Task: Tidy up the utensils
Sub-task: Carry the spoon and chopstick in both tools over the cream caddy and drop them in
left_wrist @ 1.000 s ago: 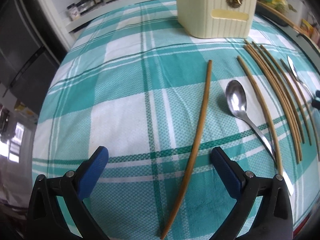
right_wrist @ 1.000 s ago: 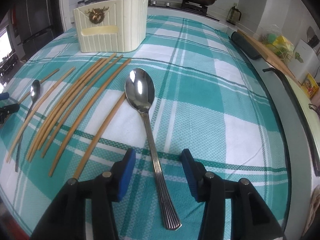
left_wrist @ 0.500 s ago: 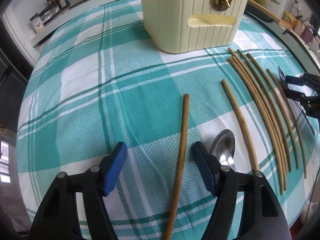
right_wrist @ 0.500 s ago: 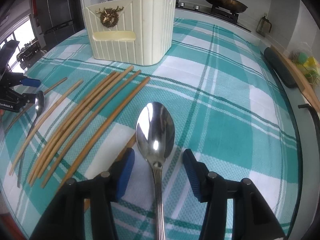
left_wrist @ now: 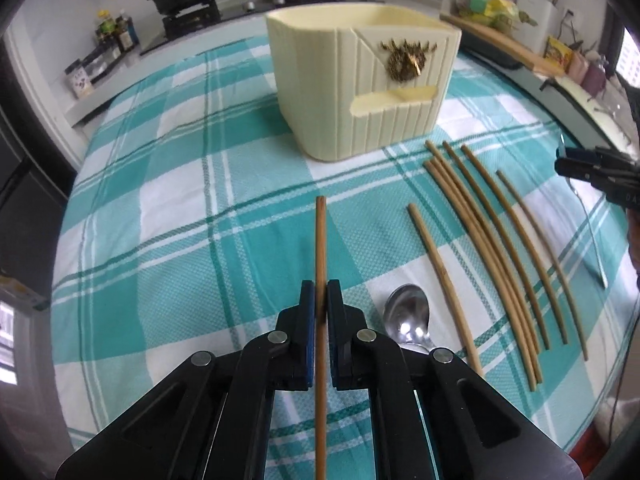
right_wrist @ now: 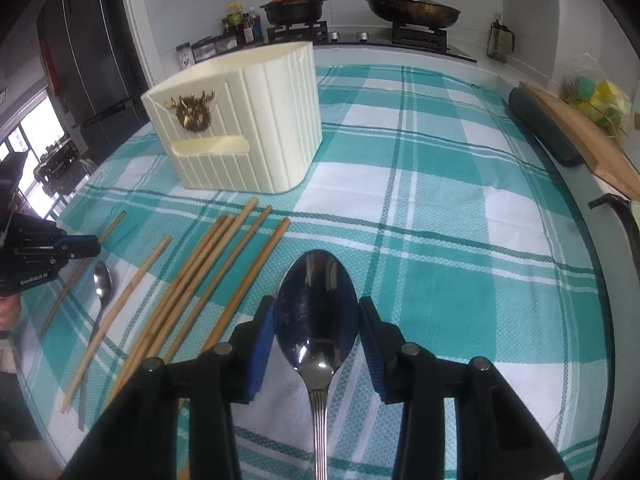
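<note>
My left gripper (left_wrist: 321,300) is shut on a single wooden chopstick (left_wrist: 320,240) that points toward the cream ribbed utensil holder (left_wrist: 360,80). A small steel spoon (left_wrist: 406,318) lies just right of the left gripper, and several more chopsticks (left_wrist: 492,240) lie further right. My right gripper (right_wrist: 317,316) has its blue pads against both sides of the bowl of a large steel spoon (right_wrist: 316,312), which looks lifted off the cloth. The holder (right_wrist: 240,128) stands ahead to the left in the right wrist view, with several chopsticks (right_wrist: 208,272) and the small spoon (right_wrist: 102,284) to the left.
A teal and white checked cloth (left_wrist: 180,200) covers the table. A stove with a pot (right_wrist: 294,2) and a pan (right_wrist: 412,10) stands behind. A cutting board (right_wrist: 576,136) lies along the right edge. Bottles (left_wrist: 116,32) stand at the back left.
Both grippers moved forward and closed: the left one onto the chopstick, the right one onto the large spoon's bowl. The holder is nearer in both views.
</note>
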Tool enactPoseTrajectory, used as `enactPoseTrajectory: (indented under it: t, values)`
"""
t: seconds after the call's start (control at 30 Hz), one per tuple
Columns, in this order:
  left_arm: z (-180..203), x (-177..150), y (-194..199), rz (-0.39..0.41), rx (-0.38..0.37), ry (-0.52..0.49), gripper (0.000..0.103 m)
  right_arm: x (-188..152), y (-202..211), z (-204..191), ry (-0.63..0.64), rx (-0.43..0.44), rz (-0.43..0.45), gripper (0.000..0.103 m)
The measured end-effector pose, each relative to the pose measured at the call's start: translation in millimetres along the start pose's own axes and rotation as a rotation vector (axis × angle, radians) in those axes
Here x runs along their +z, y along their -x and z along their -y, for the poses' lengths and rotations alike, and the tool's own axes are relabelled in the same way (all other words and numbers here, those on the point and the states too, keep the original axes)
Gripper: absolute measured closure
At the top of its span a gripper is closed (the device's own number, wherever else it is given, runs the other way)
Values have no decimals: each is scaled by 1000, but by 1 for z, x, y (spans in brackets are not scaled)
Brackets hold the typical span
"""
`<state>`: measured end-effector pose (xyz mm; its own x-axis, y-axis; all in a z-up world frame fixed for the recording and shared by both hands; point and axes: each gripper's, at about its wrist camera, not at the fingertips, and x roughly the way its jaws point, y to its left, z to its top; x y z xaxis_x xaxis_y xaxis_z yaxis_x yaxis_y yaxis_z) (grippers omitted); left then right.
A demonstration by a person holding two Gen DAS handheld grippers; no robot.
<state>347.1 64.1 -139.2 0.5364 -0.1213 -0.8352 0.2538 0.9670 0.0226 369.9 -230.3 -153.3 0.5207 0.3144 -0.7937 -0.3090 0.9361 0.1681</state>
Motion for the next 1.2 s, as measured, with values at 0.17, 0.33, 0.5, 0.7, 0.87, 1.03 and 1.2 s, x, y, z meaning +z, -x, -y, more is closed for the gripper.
enactPoseTrajectory:
  t: [0.17, 0.33, 0.5, 0.7, 0.87, 1.03, 1.2]
  values:
    - [-26, 5, 61, 153, -37, 118, 99, 6, 54, 5, -42, 33, 112, 62]
    - [-33, 9, 113, 283, -65, 169, 99, 8, 98, 2, -61, 51, 218, 62]
    - [-30, 16, 143, 364, -80, 180, 99, 17, 122, -4, -77, 59, 295, 62]
    - [-28, 21, 156, 424, -88, 206, 99, 36, 140, -17, -62, 54, 352, 62]
    - [-33, 19, 156, 444, -100, 244, 99, 48, 152, -26, -39, 57, 382, 62]
    - [-37, 21, 157, 459, -106, 264, 99, 53, 158, -30, -25, 57, 395, 62]
    - [-42, 44, 173, 485, -114, 267, 99, 68, 161, -30, -23, 54, 393, 62]
